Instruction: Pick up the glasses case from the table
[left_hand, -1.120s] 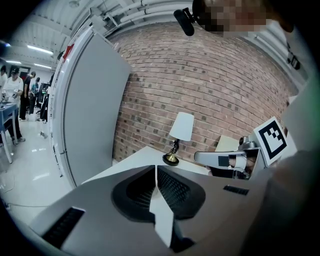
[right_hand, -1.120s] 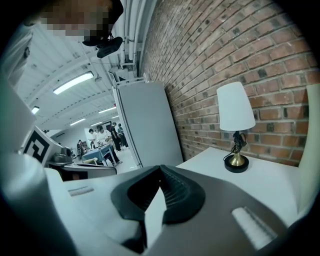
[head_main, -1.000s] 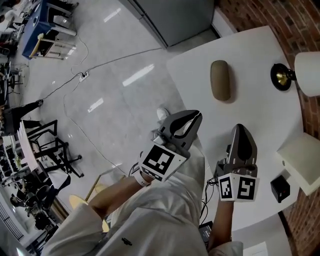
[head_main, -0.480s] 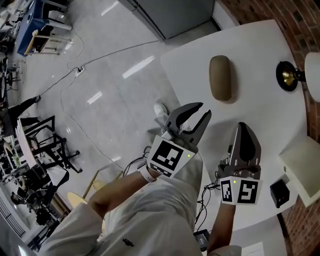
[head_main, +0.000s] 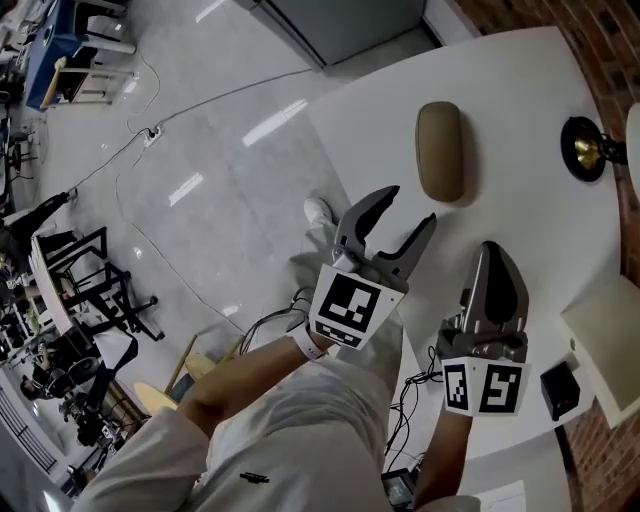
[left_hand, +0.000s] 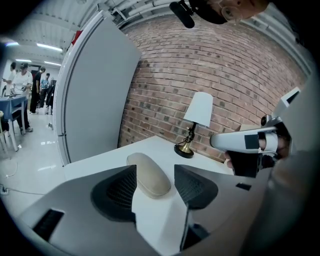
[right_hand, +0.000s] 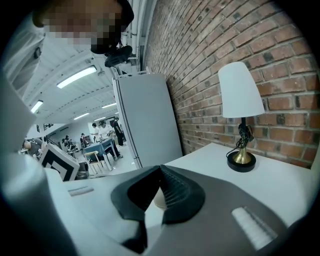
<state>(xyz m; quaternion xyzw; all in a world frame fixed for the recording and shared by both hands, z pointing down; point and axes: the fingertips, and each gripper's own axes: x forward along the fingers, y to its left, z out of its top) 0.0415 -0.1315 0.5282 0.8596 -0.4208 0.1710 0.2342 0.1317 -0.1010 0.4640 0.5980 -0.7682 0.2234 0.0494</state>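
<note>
The tan, oval glasses case (head_main: 440, 152) lies on the white table (head_main: 520, 210), toward its far left part. My left gripper (head_main: 405, 215) hovers at the table's left edge, short of the case, pointing at it. Its jaws are opening, with nothing between them. In the left gripper view the case (left_hand: 149, 174) shows through the gap of the left gripper (left_hand: 155, 171), still beyond the fingertips. My right gripper (head_main: 492, 252) is shut and empty over the table's near part, to the right of the left one. In the right gripper view a sliver of the case (right_hand: 157, 198) peeks past the shut right gripper (right_hand: 160, 171).
A lamp with a brass base (head_main: 585, 148) stands at the table's far right, by the brick wall. A white box (head_main: 606, 326) and a small black cube (head_main: 560, 378) sit at the right edge. A grey cabinet (head_main: 340, 30) stands beyond the table. Cables run across the floor (head_main: 200, 190).
The left gripper's jaws have gone from shut to apart, and it has sunk and moved forward toward the case. The right gripper has sunk a little and stayed shut.
</note>
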